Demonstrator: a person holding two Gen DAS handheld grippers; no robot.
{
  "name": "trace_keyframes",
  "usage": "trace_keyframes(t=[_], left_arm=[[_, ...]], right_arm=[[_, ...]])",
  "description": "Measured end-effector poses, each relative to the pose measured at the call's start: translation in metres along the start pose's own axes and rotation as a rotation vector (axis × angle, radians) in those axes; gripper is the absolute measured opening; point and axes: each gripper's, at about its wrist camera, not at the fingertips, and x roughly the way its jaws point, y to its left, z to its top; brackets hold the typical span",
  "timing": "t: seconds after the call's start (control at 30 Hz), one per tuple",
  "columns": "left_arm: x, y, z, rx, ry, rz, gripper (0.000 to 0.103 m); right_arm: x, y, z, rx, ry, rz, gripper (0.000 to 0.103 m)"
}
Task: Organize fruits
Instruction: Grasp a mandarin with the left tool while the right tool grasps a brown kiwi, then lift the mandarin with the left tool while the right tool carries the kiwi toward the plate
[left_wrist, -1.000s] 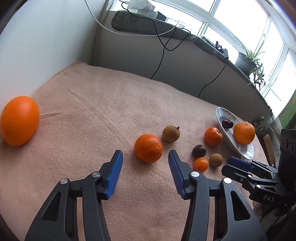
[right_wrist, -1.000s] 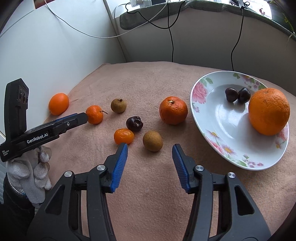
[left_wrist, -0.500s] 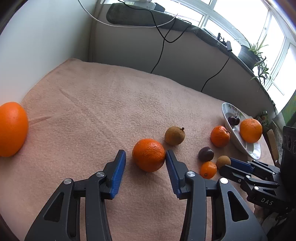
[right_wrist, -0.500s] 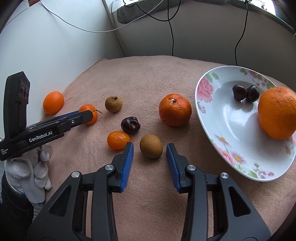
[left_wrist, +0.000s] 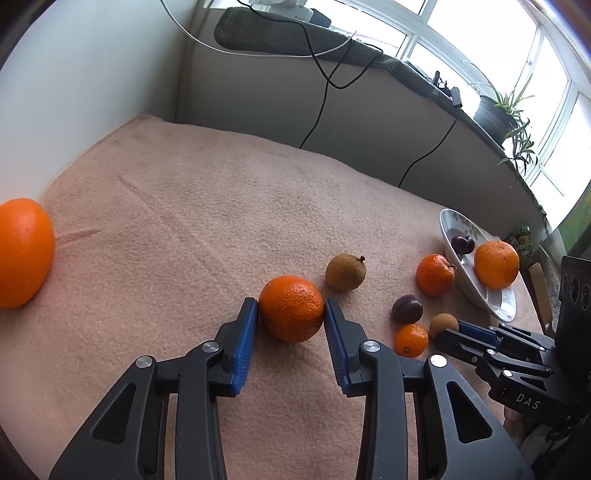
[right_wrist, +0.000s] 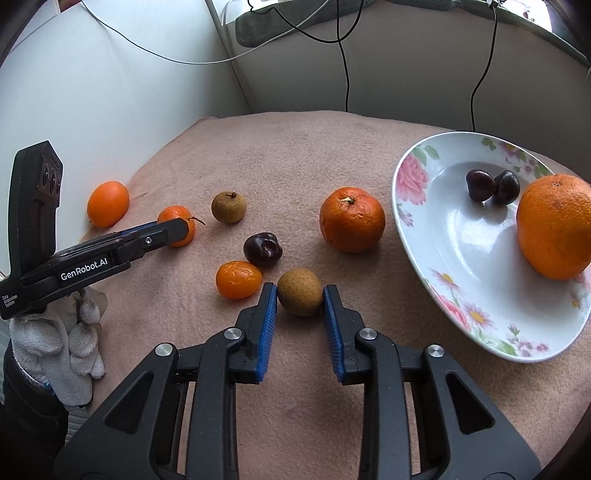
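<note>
My left gripper (left_wrist: 291, 314) has its blue pads against both sides of a tangerine (left_wrist: 291, 308) that rests on the pink cloth. My right gripper (right_wrist: 300, 295) has its pads against both sides of a brown longan (right_wrist: 299, 291), also on the cloth. A flowered white plate (right_wrist: 436, 236) at the right holds a big orange (right_wrist: 554, 225) and two dark cherries (right_wrist: 491, 186). Loose on the cloth lie a second tangerine (right_wrist: 352, 219), a dark cherry (right_wrist: 263, 249), a kumquat (right_wrist: 238, 284) and a second longan (right_wrist: 228, 207).
An orange (left_wrist: 22, 253) lies at the cloth's far left by the white wall. Black cables hang down the grey ledge (left_wrist: 332, 110) behind. A potted plant (left_wrist: 498, 110) stands on the windowsill. A gloved hand (right_wrist: 59, 350) holds the left gripper.
Both grippers moved forward and narrowed. The left pads now touch the tangerine and the right pads touch the brown longan. The fruits lie where they were.
</note>
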Motion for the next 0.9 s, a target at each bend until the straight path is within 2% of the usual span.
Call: trace_keyframes(t=[0.4, 0.9], left_arm=[[-0.016, -0.002, -0.001, -0.015, -0.03, -0.018, 0.035], [-0.03, -0.044, 0.003, 0.036, -0.065, -0.086, 0.035]], right_arm=[[-0.028, -0.003, -0.006, 0.014, -0.05, 0.011, 0.027], [-0.078, -0.026, -0.014, 0.053, -0.138, -0.022, 0.027]])
